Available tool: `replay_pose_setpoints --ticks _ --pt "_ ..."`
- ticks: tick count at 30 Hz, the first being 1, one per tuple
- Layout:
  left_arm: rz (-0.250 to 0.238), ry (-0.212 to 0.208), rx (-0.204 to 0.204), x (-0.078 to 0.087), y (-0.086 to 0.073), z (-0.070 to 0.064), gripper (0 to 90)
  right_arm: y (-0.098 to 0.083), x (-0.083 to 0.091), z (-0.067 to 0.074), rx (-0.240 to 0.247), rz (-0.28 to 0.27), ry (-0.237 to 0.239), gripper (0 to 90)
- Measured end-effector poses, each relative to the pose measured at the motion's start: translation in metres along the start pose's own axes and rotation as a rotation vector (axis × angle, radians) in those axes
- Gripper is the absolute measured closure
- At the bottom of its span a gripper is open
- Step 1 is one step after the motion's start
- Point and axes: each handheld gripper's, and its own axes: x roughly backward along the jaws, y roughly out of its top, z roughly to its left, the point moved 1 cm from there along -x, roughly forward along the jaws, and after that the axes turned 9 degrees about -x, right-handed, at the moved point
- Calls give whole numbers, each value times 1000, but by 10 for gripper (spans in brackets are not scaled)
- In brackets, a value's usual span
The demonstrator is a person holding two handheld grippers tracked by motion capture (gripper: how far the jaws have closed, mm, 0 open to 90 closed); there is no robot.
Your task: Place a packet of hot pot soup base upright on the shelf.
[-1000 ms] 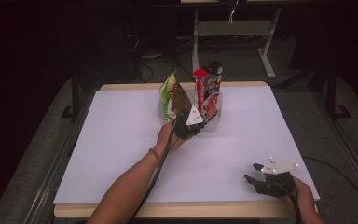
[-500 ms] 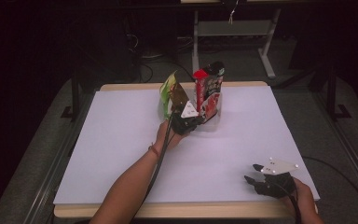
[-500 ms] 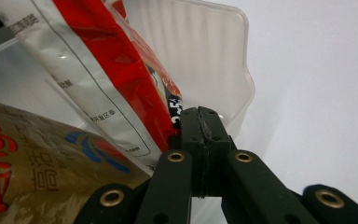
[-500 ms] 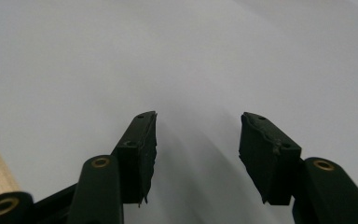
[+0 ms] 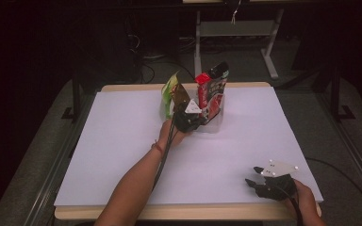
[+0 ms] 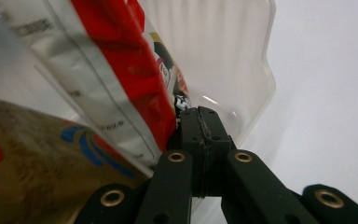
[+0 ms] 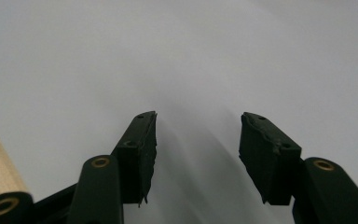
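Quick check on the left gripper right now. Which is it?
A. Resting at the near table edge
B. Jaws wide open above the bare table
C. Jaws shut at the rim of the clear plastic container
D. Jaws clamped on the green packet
C: in the left gripper view the left gripper has its jaws pressed together at the rim of the clear plastic container, beside the red snack packet.

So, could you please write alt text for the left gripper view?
The left gripper, its black fingers pressed together, sits at the rim of a clear plastic container on a white table; a red snack packet and a brown packet stand inside.
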Motion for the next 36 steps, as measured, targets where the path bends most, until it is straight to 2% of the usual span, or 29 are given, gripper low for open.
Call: replay_pose_setpoints --ticks 4,7,8,9,11,12,14,17,22,25,28,30,36 --pt "-24 -10 18 2 -1 0 898 0 2 0 8 -7 -3 456" --pt "-35 20 -45 7 3 -8 897 1 2 0 6 -11 -3 455" --pt "-48 14 -44 9 4 -10 874 1 2 -1 4 -11 -4 455" --pt "-62 -10 -47 12 5 -11 823 1 2 -2 2 -14 -6 455" --pt "-54 15 -87 17 7 -16 792 1 4 -3 -6 -21 -7 456" --pt "-62 13 -95 20 7 -17 777 1 4 -3 -7 -27 -7 456" --pt "-89 8 -82 26 5 -19 748 1 6 -4 -13 -37 -4 456" --pt "-94 20 -91 36 -1 -20 710 2 7 -6 -16 -46 -11 456" --pt "-115 23 -82 49 -12 -21 694 3 8 -7 -18 -53 -13 465" --pt "-119 33 -93 56 -16 -21 686 5 8 -7 -23 -62 -11 471" --pt "-129 22 -81 62 -17 -22 664 6 7 -7 -24 -65 -10 472" --pt "-128 26 -97 65 -17 -23 664 7 6 -7 -21 -62 -9 472" --pt "-123 21 -108 74 -20 -27 627 8 6 -8 -15 -65 -13 473"
